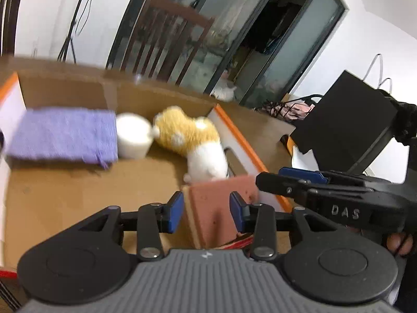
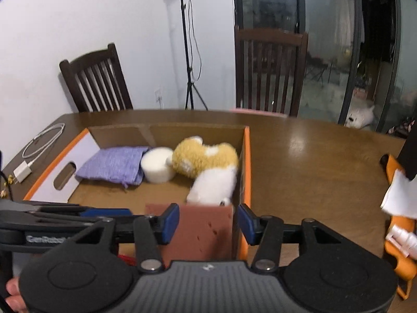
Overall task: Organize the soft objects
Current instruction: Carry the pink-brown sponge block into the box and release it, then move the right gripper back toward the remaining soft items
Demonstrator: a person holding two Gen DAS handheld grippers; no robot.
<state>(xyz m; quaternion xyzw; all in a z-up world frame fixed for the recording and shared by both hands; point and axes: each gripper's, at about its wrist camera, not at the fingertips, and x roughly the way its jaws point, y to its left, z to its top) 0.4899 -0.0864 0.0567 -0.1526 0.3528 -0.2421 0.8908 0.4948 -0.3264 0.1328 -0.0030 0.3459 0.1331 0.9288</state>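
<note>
The cardboard box (image 2: 166,133) sits on the wooden table (image 2: 312,161), its near floor bare; purple cloth (image 2: 114,165), white foam roll (image 2: 157,168) and plush dog (image 2: 206,167) line its far wall. The brown sponge (image 2: 206,232) stands at the box's near right corner between both grippers. Left gripper (image 1: 206,215) and right gripper (image 2: 208,225) are part open, pads seemingly just clear of it.

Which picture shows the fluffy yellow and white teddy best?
The right wrist view. There the plush toy lies sharp and whole inside the cardboard box, beside the white foam cylinder. In the left wrist view the same plush toy is blurred, and the pink sponge covers its near end.
</note>
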